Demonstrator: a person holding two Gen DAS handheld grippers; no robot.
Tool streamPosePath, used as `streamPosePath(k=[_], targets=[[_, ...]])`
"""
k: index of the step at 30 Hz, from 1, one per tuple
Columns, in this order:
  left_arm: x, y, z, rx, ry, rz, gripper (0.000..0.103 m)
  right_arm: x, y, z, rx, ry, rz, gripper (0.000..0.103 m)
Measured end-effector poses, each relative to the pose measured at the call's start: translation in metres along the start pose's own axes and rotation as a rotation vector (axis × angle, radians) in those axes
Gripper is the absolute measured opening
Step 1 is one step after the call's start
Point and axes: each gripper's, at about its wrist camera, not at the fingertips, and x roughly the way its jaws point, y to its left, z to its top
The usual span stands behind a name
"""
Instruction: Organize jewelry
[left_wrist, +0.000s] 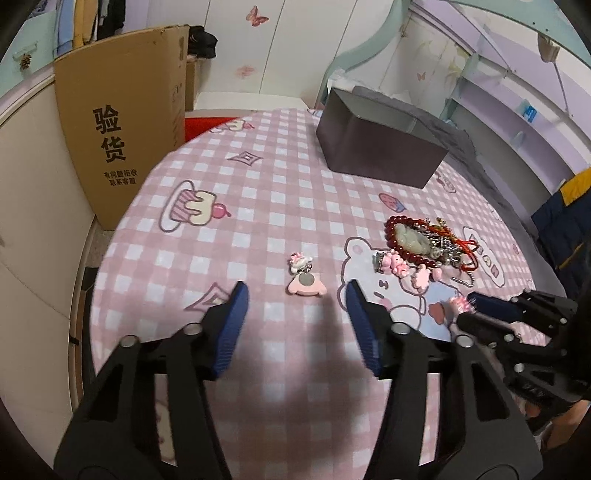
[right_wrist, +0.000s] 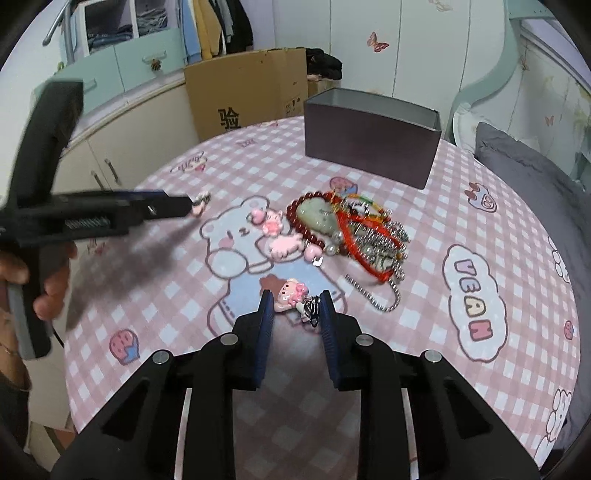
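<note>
Left wrist view: the left gripper (left_wrist: 297, 295) is seen low over a pink checked bedspread (left_wrist: 258, 192), its blue pads standing well apart with nothing pressed between them. A pink charm (left_wrist: 306, 280) with a small figure on its ring lies on the cloth just beyond the gap between the fingertips, touched by neither pad. To its right a heap of jewelry (left_wrist: 424, 243) is spread out: a red bead bracelet (left_wrist: 391, 229) around a pale green pendant (left_wrist: 412, 238), pink charms, red cord and silver chain. A dark open box (left_wrist: 380, 147) stands farther back on the spread, well apart from the heap, and a cardboard carton (left_wrist: 122, 122) stands beside the bed at the left.

From the right wrist view, the right gripper (right_wrist: 295, 306) is seen with its pads drawn close around a pink doll-faced charm (right_wrist: 290, 295) with a small black-and-white trinket on it. The pads appear to press on it from both sides, though the contact on the right is partly blurred. The piece lies just short of the heap, at the printed bear's blue skirt. At the left edge a hand (right_wrist: 44, 280) is seen wrapped around the handle of the left gripper.
</note>
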Motion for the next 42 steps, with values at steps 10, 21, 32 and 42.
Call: streamPosePath(k=[10, 21, 32, 42], targets=[[0.011, -0.012, 0.001, 0.079, -0.014, 0.045, 0.023, -0.011, -0.012, 0.026, 0.041, -0.063, 0.044, 0.023], [-0.006, -0.021, 0.037, 0.052, -0.07, -0.148, 0.005, -0.028, -0.036, 0.071, 0.086, -0.168, 0.082, 0.023], [-0.014, -0.028, 0.044, 0.104, -0.045, -0.174, 0.005, -0.024, -0.042, 0.082, 0.081, -0.183, 0.107, 0.023], [0.006, -0.021, 0.015, 0.089, 0.038, -0.081, 0.005, -0.018, -0.038, 0.07, 0.098, -0.144, 0.131, 0.023]])
